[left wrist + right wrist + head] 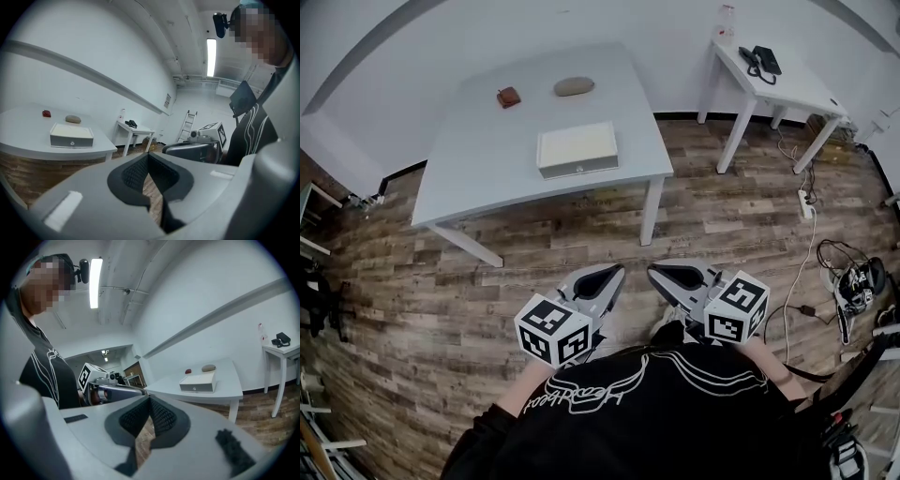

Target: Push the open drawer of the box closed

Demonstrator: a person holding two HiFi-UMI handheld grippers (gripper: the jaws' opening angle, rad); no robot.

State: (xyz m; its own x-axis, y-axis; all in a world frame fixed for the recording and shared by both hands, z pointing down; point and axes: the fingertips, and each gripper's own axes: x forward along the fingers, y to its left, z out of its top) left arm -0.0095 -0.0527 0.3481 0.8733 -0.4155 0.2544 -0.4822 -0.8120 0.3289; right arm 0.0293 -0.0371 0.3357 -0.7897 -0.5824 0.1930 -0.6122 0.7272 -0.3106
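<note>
**Item: box with drawer.** The box (577,148) sits on the grey table (478,159), towards its near edge and well apart from both grippers. Its long side runs left to right. The drawer front, with a small knob, faces the near side; how far the drawer stands out cannot be told from here.

**Left gripper** (615,272): jaws together, nothing between them, held low by the person's body.

**Right gripper** (654,272): jaws together, likewise empty, just beside the left one.

**Bearing:** the box lies far ahead and slightly left of both grippers, so the left gripper looks a little nearer. The closing push would likely run from near to far, square to the front.

**Other things on the table:** small red object (508,96) and oval stone (573,86), at the far side.
</note>
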